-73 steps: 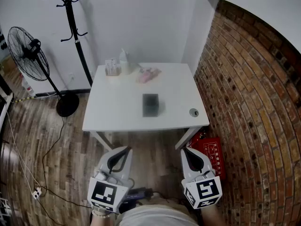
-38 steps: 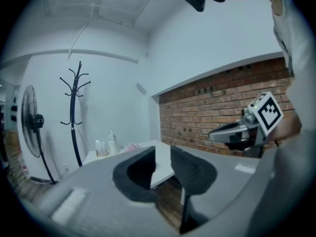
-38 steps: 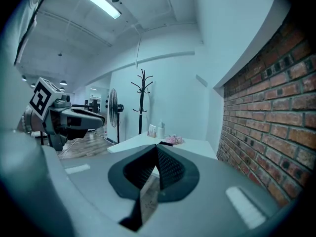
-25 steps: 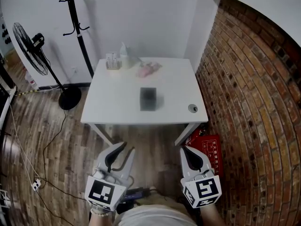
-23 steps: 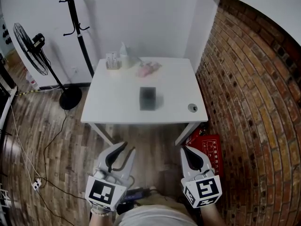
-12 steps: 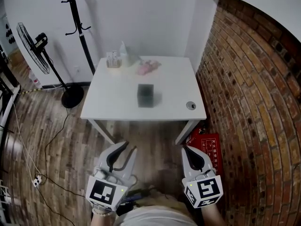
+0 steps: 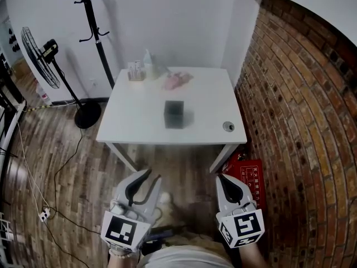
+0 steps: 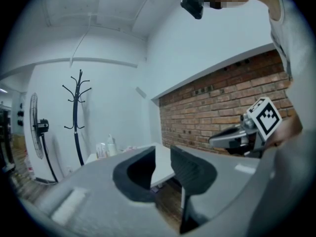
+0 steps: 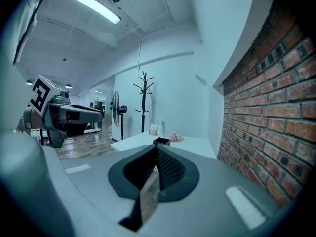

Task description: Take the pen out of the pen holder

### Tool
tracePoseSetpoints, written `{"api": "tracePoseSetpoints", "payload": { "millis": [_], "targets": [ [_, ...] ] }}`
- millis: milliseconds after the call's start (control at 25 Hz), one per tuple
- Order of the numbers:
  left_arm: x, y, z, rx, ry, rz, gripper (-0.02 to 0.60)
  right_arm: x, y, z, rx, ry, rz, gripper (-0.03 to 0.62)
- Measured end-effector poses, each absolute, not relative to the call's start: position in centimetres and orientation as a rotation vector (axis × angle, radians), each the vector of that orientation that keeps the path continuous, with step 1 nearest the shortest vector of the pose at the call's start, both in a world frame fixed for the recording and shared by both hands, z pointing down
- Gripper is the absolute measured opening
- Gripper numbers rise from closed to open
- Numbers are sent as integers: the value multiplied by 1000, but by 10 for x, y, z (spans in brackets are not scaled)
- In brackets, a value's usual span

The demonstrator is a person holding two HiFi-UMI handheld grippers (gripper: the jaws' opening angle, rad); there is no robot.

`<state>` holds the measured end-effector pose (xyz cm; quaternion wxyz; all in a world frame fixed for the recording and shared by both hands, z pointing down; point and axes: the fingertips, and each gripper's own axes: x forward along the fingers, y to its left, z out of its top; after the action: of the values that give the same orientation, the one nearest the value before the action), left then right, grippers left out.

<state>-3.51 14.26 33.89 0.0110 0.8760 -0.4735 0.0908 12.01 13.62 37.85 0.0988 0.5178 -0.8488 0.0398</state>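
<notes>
your left gripper (image 7: 152,175) has its jaws wide apart, with nothing between them. your right gripper (image 7: 220,177) has its jaws closed tip to tip, empty. neither touches anything. the black pen holder (image 7: 174,114) stands on the white table (image 7: 134,127), well ahead of both grippers; its contents cannot be made out.

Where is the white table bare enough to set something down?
Bare: the table left of the pen holder, and its front strip. Crowded: the back edge, with small things, a bottle and a pink thing; a small round thing sits front right.
</notes>
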Motion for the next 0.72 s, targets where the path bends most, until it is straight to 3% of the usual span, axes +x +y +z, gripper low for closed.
{"api": "tracePoseSetpoints", "payload": {
  "millis": [720],
  "targets": [
    [-41, 66, 343, 2768, -1400, 270, 81, 116, 73, 385, 1592, -2446, 144, 2]
  ]
}}
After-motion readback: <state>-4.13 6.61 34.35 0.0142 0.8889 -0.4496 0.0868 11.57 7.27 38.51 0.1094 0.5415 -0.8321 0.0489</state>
